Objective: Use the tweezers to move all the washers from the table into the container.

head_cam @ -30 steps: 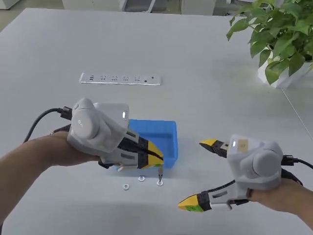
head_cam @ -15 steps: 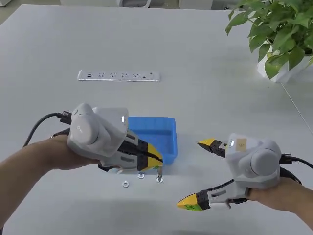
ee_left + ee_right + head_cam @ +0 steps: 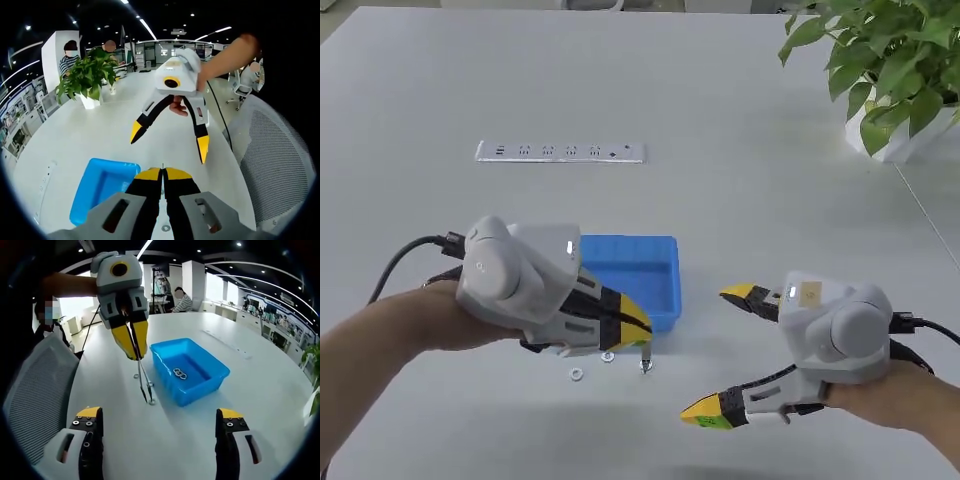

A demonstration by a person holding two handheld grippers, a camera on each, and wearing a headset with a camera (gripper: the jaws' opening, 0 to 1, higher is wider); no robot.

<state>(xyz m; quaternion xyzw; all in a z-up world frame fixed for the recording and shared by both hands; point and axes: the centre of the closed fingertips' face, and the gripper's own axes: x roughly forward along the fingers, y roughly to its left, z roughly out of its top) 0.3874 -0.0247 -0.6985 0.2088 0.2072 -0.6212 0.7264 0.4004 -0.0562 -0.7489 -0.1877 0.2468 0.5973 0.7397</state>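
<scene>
My left gripper (image 3: 632, 325) is shut on a pair of thin metal tweezers (image 3: 141, 375), just in front of the blue container (image 3: 650, 255). The tweezer tip rests at a washer (image 3: 646, 367) on the table. Left of it lie two more washers (image 3: 608, 356) (image 3: 577, 375). In the right gripper view the container (image 3: 210, 375) holds two washers (image 3: 179, 373). To the right, my right gripper (image 3: 718, 352) hovers open with nothing between its fingers. In the left gripper view the shut yellow jaws meet near the container (image 3: 102, 185), and the right gripper (image 3: 170, 137) faces them.
A white power strip (image 3: 560, 152) lies farther back on the grey table. A potted plant (image 3: 890, 70) stands at the back right, near the table's right edge. An office chair (image 3: 280, 150) sits close behind the near edge.
</scene>
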